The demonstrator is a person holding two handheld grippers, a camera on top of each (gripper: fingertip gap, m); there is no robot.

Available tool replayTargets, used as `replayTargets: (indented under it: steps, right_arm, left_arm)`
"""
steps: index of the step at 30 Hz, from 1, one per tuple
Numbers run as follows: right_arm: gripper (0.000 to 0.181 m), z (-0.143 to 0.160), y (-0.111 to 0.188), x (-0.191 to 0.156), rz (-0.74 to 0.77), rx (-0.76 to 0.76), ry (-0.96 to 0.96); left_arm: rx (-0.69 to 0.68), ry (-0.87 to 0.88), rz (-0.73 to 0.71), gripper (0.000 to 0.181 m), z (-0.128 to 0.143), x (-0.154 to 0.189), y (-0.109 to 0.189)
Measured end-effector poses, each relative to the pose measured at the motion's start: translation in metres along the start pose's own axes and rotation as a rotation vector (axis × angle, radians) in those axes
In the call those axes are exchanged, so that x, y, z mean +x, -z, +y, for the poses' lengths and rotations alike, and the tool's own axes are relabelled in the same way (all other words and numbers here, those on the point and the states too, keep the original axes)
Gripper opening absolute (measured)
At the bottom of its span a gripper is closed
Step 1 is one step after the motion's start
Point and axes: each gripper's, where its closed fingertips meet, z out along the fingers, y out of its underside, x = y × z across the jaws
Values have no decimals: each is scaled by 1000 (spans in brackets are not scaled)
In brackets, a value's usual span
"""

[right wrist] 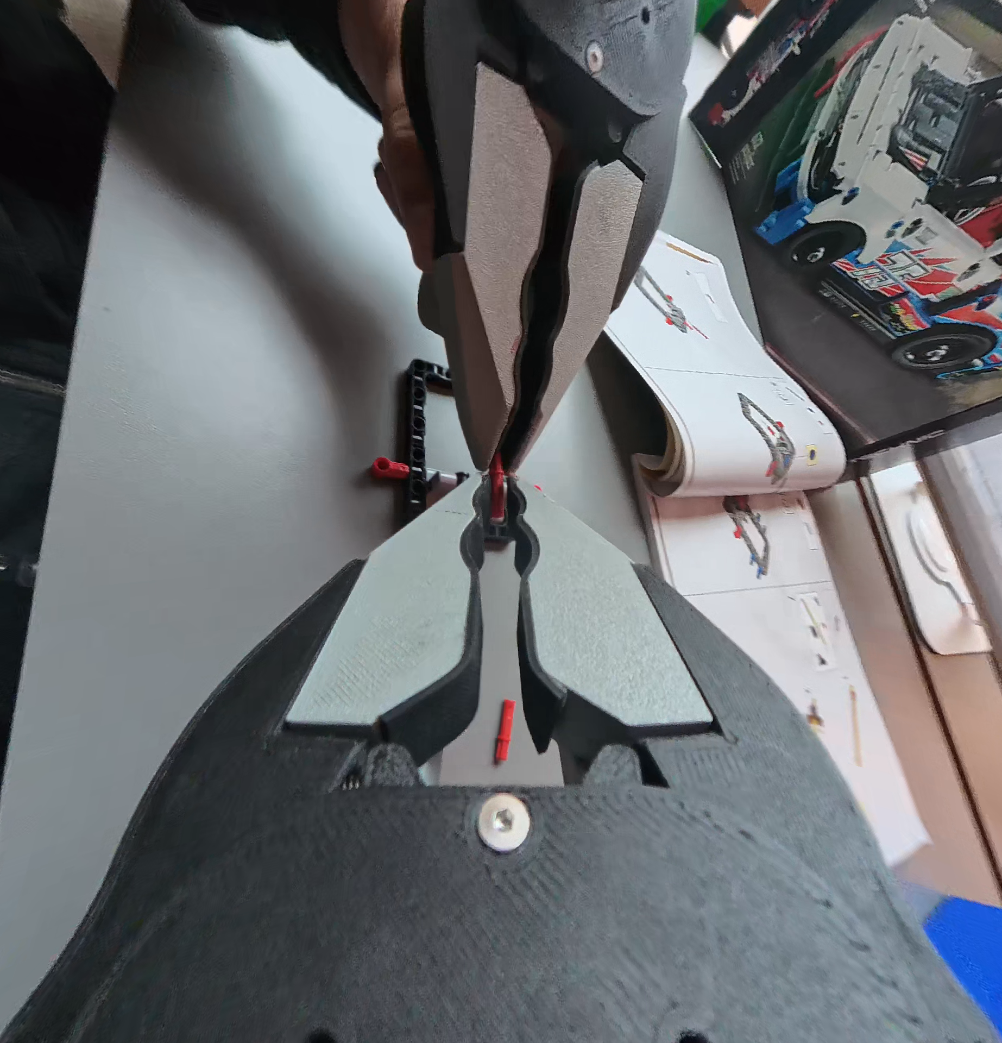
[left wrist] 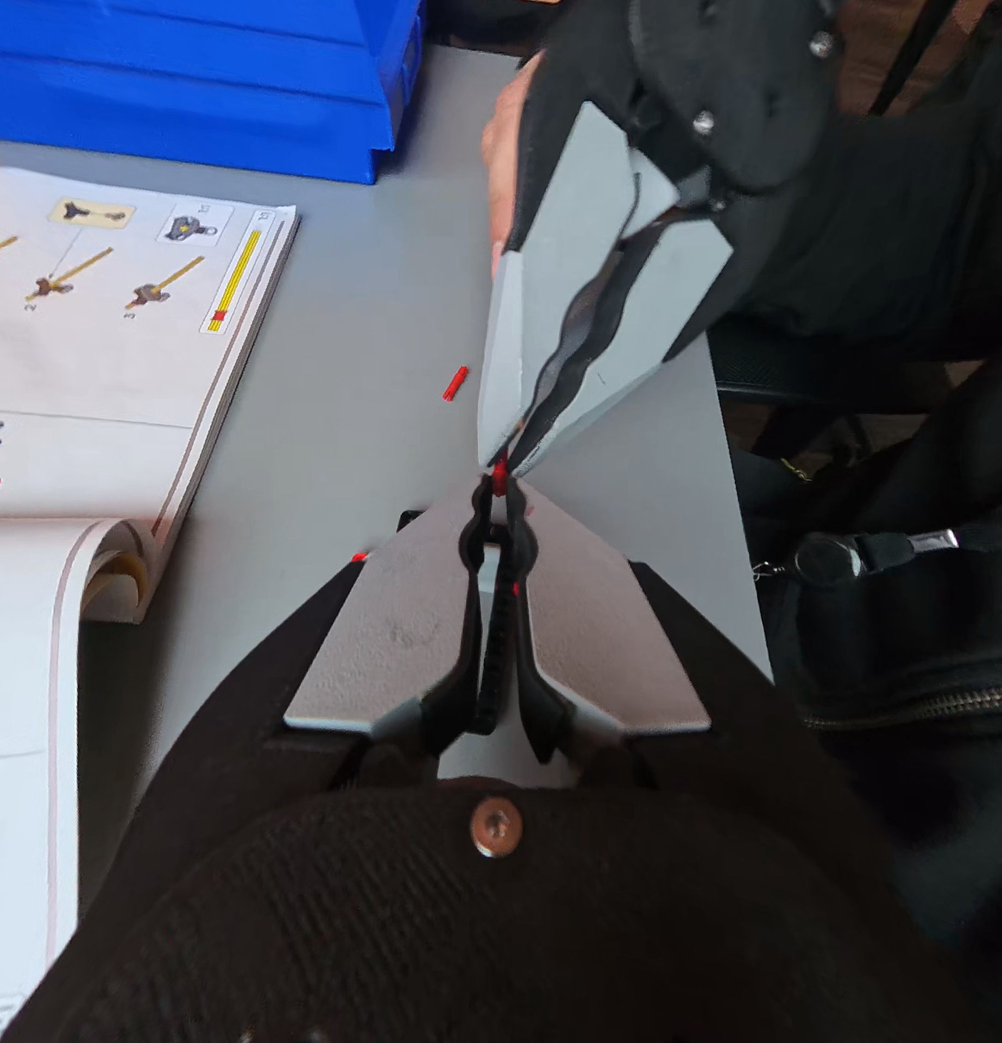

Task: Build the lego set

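Observation:
My left gripper [left wrist: 497,491] is shut on a black lego frame [left wrist: 495,649], whose beam runs back between its fingers. The frame also shows in the right wrist view [right wrist: 416,429], with a red pin [right wrist: 388,468] sticking out of its side. My right gripper [right wrist: 495,488] is shut on a small red pin [right wrist: 495,494]. It comes in from the upper right in the left wrist view [left wrist: 504,460], tip to tip with the left gripper [right wrist: 495,457]. The red pin [left wrist: 499,471] sits right at the frame's end between both tips.
A loose red pin [left wrist: 456,384] lies on the grey table [left wrist: 346,338]; it also shows between my right fingers [right wrist: 505,728]. An open instruction booklet [left wrist: 109,361] lies to the left, blue bins [left wrist: 205,73] behind it. The set's box [right wrist: 882,214] stands beyond the booklet [right wrist: 730,429]. My two grippers' fingertips are within a few centimetres of each other.

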Motion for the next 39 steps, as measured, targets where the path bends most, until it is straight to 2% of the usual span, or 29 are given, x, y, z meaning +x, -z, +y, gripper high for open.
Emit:
replayTargets:
  steps: [5, 8, 11, 14, 16, 21, 24, 26, 30, 34, 36, 39]
  right_arm:
    - [0, -3, 4, -6, -85, 70, -81]
    - [0, -4, 4, -6, -106, 106, -105]
    - [0, 7, 0, -3, -113, 80, -141]
    - [0, 15, -6, -4, -136, 75, -180]
    - [0, 17, -8, -3, -145, 79, -194]
    - [0, 16, -9, 3, -134, 93, -230]
    - [0, 10, -9, 3, -139, 107, -226]
    - [12, 8, -11, 3, -133, 107, -224]
    - [0, 5, -12, 0, -138, 114, -196]
    - [7, 6, -13, -2, -158, 108, -206]
    - [1, 6, -13, -1, -147, 111, -200]
    - [1, 5, -12, 0, -142, 117, -192]
  left_arm:
    - [15, -100, 8, 2, 2, 5, 0]
    - [40, -81, 31, 2, 1, 6, 2]
    - [38, -81, -31, 2, 3, -7, 10]
    - [32, -32, -32, 2, 9, -16, 15]
    - [32, 10, -14, 2, 13, -18, 14]
    - [-1, -27, -12, 2, 20, -18, 3]
    - [17, -53, -9, 2, 14, -14, 1]
    - [36, -63, -4, 2, 10, -11, 1]
    - [49, -85, -15, 2, 9, -10, 2]
    - [67, -74, -12, 2, 9, -10, 2]
    - [69, -77, -7, 2, 9, -9, 2]
    - [85, -83, -5, 2, 7, -8, 3]
